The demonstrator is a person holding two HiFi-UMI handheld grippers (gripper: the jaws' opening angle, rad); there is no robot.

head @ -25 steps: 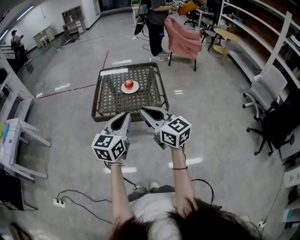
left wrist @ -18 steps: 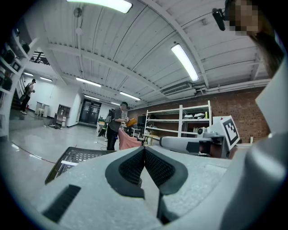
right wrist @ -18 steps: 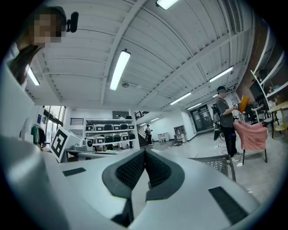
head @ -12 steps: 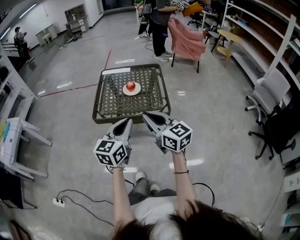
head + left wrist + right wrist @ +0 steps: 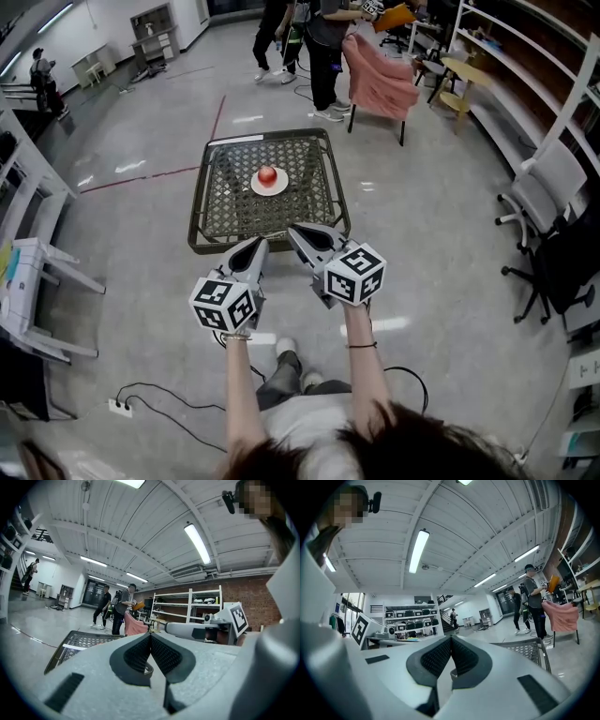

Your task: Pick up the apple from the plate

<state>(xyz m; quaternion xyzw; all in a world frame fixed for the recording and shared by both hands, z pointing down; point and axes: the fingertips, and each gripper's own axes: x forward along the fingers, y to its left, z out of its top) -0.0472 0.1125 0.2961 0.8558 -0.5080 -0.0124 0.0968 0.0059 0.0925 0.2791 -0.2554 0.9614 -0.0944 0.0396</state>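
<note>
Behind left gripper (image 5: 257, 244) — table rim (image 5: 211, 247), part-hidden

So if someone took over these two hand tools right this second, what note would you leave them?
Left gripper: jaws shut, empty, held level at the near edge of the table, well short of the apple.
Right gripper: jaws shut, empty, beside the left one.
Apple: on the plate, near the middle of the table.
Done: nothing yet; the apple is untouched.
Left: reach over the table, open one gripper's jaws, close them on the apple, lift it off the plate.
</note>
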